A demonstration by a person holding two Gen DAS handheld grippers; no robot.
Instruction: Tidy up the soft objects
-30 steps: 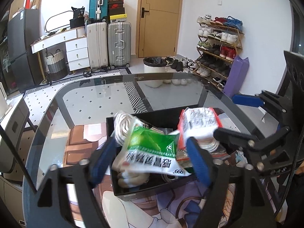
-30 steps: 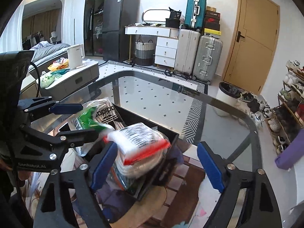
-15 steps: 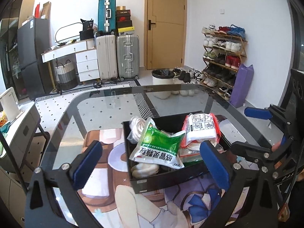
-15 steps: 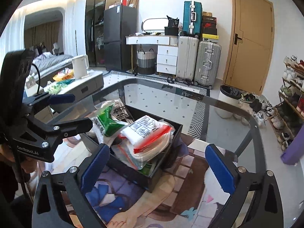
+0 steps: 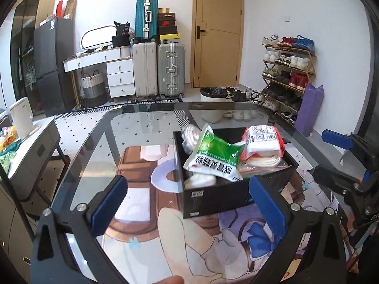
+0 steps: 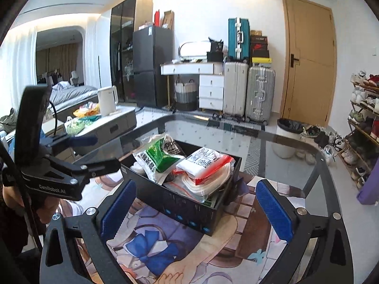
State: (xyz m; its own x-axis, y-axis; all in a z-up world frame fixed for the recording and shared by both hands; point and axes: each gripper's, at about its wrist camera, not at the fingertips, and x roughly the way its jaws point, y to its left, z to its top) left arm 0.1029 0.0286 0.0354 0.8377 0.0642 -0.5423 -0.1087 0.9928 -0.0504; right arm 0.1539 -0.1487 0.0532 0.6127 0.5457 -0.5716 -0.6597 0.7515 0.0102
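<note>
Left wrist view: the left tool (image 5: 188, 197) hangs over the glass bench (image 5: 146, 127), spread wide with nothing between its two blue pads (image 5: 109, 198). The black box (image 5: 222, 196) sits at about 1 o'clock from it, apart from both pads. In the box one green-and-white packet (image 5: 214, 157) leans on one red-and-white packet (image 5: 261, 140); a white bundle (image 5: 189, 135) pokes up behind the green one, and another white roll lies under it. The right tool (image 5: 341, 156) enters at 3 o'clock, also parted and empty. An illustrated mat (image 5: 213, 232) lies under the box. Beyond the bench stand three suitcases, white drawers, a wooden door (image 5: 216, 33), a shoe rack (image 5: 287, 71) and a white bin.

Right wrist view: the right tool (image 6: 196, 209) is likewise released, its pads (image 6: 274, 213) set apart, the box (image 6: 189, 210) at 12 o'clock just beyond them. The green packet (image 6: 161, 157) and the red-and-white packet (image 6: 203, 163) rest on clear bags (image 6: 203, 187) that fill the box. The left tool (image 6: 99, 150) reaches in from 9 o'clock, fingers apart, near the box's left end. A dark fridge (image 6: 151, 66), a kettle (image 6: 107, 100) on a side cabinet and a bed fill the room's left.
</note>
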